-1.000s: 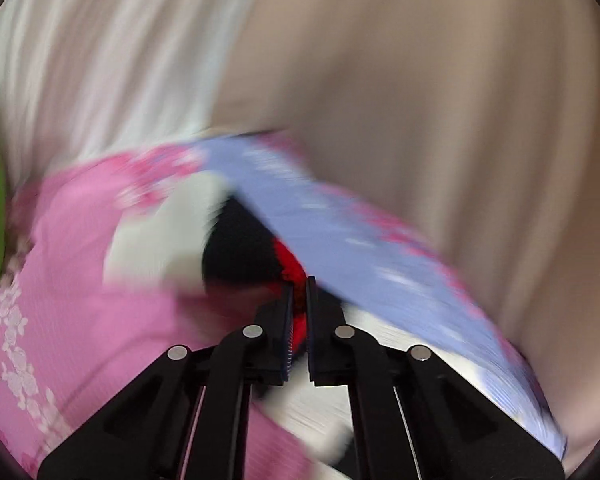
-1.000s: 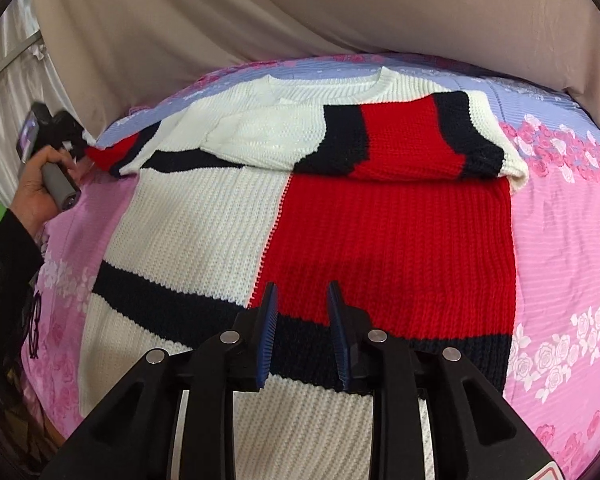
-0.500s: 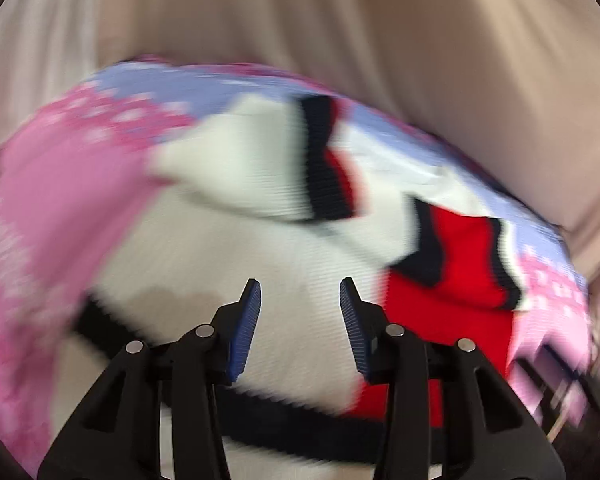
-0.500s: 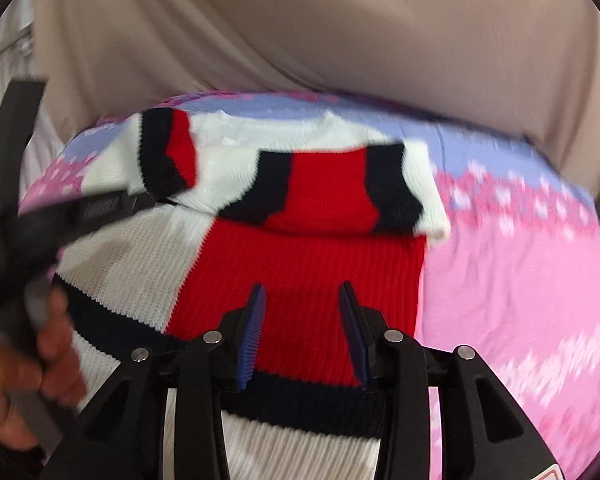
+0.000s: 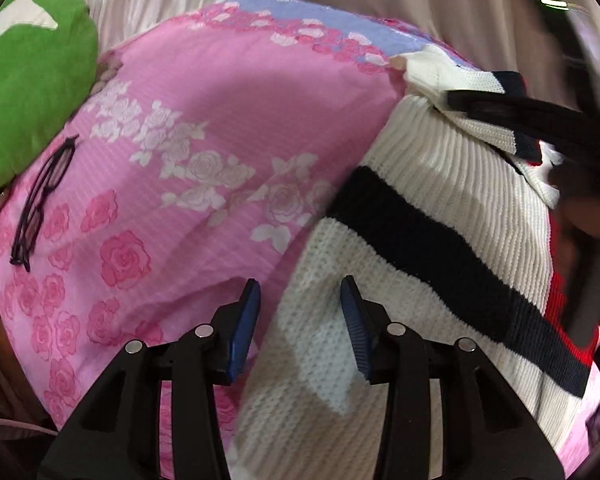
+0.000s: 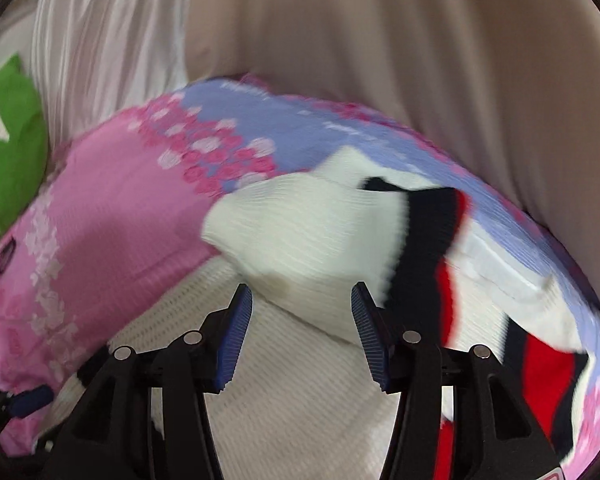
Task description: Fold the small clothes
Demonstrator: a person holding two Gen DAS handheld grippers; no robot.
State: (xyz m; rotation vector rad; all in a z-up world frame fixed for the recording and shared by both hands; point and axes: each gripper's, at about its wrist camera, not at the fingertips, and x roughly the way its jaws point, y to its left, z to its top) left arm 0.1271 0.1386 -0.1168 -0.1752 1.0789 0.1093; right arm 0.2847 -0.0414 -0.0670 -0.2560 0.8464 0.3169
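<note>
A knitted sweater point(image 5: 432, 216) in white, navy and red lies on a pink floral bedspread point(image 5: 172, 128). My left gripper point(image 5: 298, 312) is open and empty, just above the sweater's lower left edge. My right gripper point(image 6: 300, 316) is open and empty, over the white left side of the sweater point(image 6: 300, 380). A folded-in sleeve point(image 6: 320, 232) with navy and red cuff lies across the chest ahead of it. The right gripper's black fingers point(image 5: 540, 116) show at the far right of the left wrist view, over the sleeve.
A green cushion point(image 5: 28, 80) sits at the bed's left end. Dark-framed glasses point(image 5: 40, 200) lie on the bedspread beside it. Beige and white curtains point(image 6: 340, 40) hang behind the bed. The left gripper's tip point(image 6: 24, 398) shows low left in the right wrist view.
My left gripper let go of the sleeve, opened, and swung down to the sweater's lower left edge. My right gripper opened wider and moved left over the folded sleeve.
</note>
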